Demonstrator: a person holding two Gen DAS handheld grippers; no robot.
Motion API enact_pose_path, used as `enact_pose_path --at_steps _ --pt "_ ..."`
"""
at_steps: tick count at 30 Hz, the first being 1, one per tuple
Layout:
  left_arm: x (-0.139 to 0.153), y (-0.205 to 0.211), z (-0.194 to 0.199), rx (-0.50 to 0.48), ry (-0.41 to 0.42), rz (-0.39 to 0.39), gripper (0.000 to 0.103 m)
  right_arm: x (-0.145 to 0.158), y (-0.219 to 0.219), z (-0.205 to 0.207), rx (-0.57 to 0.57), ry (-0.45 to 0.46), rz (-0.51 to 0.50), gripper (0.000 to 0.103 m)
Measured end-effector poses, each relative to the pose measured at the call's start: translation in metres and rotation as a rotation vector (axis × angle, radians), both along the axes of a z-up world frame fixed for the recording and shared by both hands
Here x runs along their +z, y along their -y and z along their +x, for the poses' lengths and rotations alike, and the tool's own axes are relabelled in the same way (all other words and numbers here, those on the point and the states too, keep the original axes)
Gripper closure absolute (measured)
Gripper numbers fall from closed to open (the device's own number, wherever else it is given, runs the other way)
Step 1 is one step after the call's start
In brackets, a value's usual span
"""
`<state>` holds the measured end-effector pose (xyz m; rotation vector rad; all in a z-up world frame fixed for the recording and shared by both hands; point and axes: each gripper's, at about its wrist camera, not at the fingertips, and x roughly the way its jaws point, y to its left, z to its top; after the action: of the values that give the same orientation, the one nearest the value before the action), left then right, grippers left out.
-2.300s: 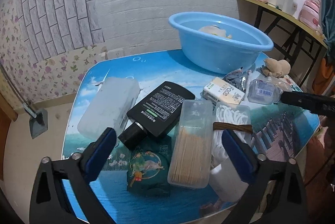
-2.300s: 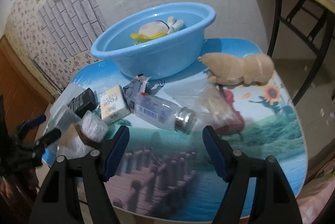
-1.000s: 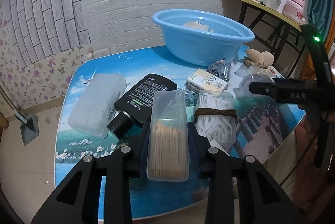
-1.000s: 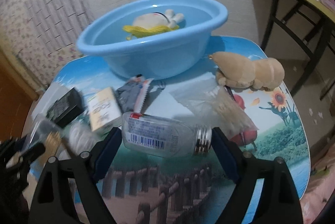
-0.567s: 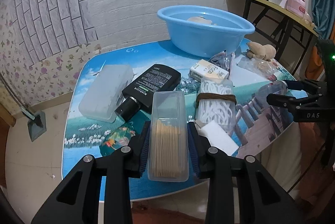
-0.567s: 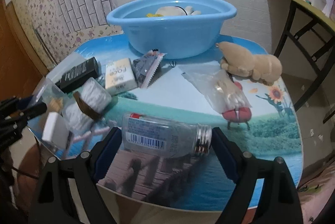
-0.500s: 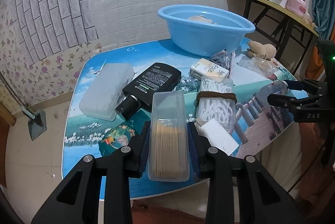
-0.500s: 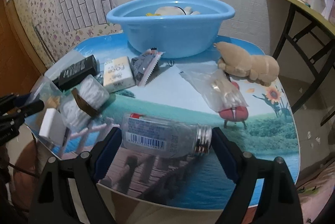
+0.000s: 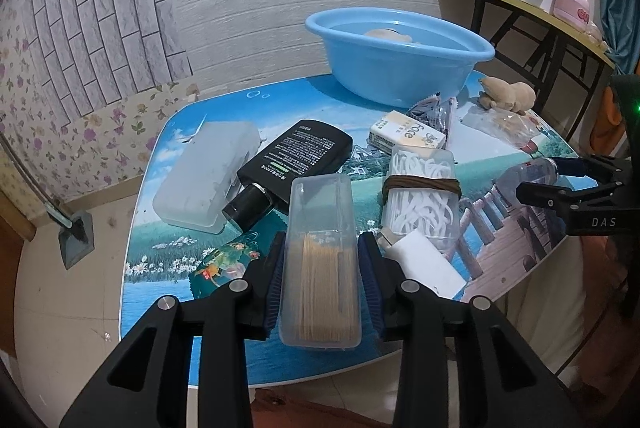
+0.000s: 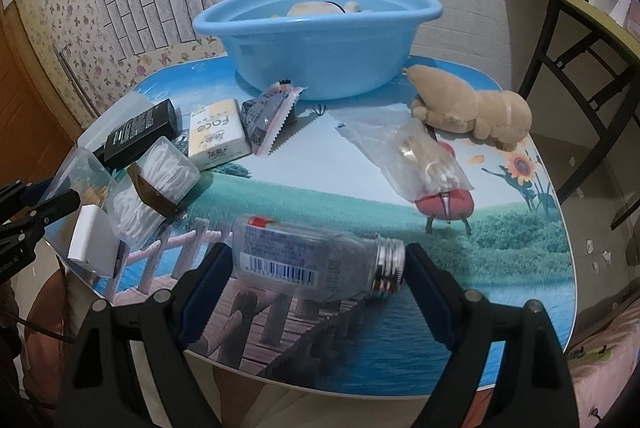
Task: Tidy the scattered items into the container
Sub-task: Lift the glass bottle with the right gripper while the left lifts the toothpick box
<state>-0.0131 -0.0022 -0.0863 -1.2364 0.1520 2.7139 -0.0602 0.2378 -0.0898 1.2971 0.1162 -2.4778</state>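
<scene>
- Holding two loads at once, you have both grippers occupied above the near edge of the counter [image 10: 360, 196], and the blue basin [image 10: 320, 40] lies straight ahead of both, at the far side against the wall.
- Your left gripper [image 9: 322, 280] is clamped on the clear toothpick box [image 9: 320, 260]; its long axis runs along the fingers, pointing away from you and roughly toward the basin, so the box should go in end first.
- Your right gripper [image 10: 318, 268] grasps the clear bottle [image 10: 316, 262] end to end, base against one pad and silver screw cap against the other, so its long axis lies crosswise to the fingers.
- The right gripper looks nearer to the basin, with a more open path over the snack packet [image 10: 272, 112]; the left must cross the black bottle [image 9: 296, 164] and the tissue pack [image 9: 406, 136].
- The box is see-through plastic, filled about halfway with pale wooden sticks; the bottle carries a barcode label and looks empty, though glare makes that hard to confirm.
- A plush toy [image 10: 324, 8] already sits in the basin; another tan plush [image 10: 472, 112], a bag of cotton swabs [image 10: 420, 152] and a banded tub of swabs [image 9: 420, 204] are still out on the counter.
</scene>
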Motion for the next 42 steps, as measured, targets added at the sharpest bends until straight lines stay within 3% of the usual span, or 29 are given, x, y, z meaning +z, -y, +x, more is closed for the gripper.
enact_pose_path --at_steps 15,21,23,25,28,32,42 --pt "-0.028 0.001 -0.011 0.008 0.044 0.0 0.064 -0.012 0.008 -0.005 -0.029 0.034 0.014 0.015" --pt "-0.033 0.007 -0.013 0.023 0.051 0.022 0.038 -0.011 0.012 -0.005 -0.029 0.018 0.039 0.015" --pt "-0.035 0.008 -0.014 0.021 0.061 0.034 0.019 -0.012 0.014 -0.005 -0.031 0.012 0.049 0.013" --pt "-0.038 0.007 -0.014 0.017 0.07 0.037 0.007 -0.014 0.016 -0.005 -0.032 0.006 0.059 0.011" --pt "-0.041 0.007 -0.013 0.018 0.069 0.037 0.0 -0.015 0.017 -0.005 -0.036 -0.002 0.061 0.007" --pt "-0.041 0.006 -0.013 0.018 0.067 0.033 0.0 -0.017 0.016 -0.007 -0.048 0.0 0.055 0.0" --pt "-0.041 0.006 -0.015 0.023 0.072 0.032 0.0 -0.02 0.014 -0.008 -0.098 -0.019 0.059 0.0"
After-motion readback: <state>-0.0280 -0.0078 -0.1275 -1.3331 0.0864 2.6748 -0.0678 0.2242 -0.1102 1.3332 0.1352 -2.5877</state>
